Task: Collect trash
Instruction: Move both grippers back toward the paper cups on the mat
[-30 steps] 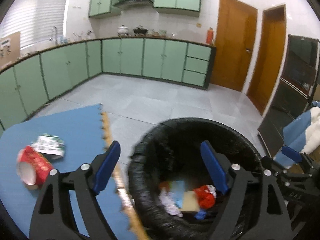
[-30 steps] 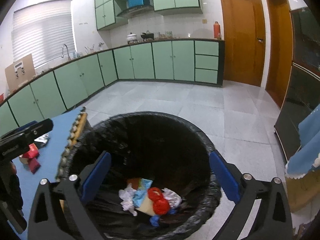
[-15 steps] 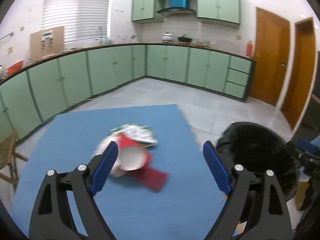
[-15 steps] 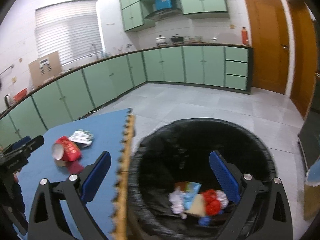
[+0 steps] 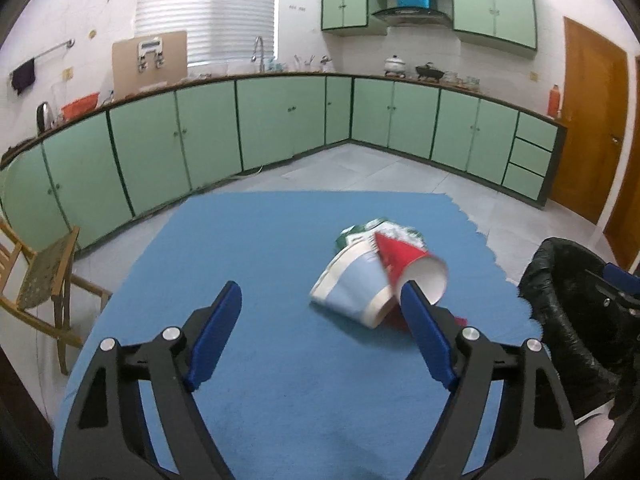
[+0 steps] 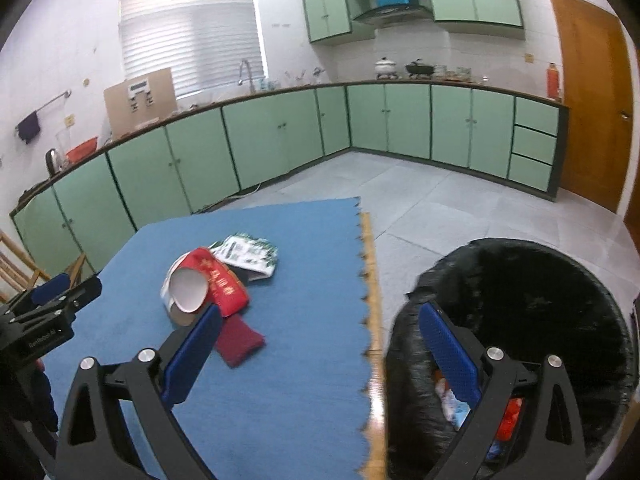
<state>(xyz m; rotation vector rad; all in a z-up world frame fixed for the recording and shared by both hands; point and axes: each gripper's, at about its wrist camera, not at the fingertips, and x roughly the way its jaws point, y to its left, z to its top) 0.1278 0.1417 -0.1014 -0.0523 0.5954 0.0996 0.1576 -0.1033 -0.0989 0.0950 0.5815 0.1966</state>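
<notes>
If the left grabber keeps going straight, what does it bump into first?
Probably the blue mat; the open left gripper points at bare mat, with the paper cups ahead, slightly right.

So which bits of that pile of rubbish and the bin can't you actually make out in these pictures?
- Bin contents, right wrist view: mostly hidden behind the right gripper and the trash bin wall.
- Pale blue cup, left wrist view: motion-blurred; in the right view, largely behind the red cup.
- Green-white wrapper: print too small to read.
- Dark red pouch: partly behind a right gripper finger; in the left view, behind the left gripper finger.
</notes>
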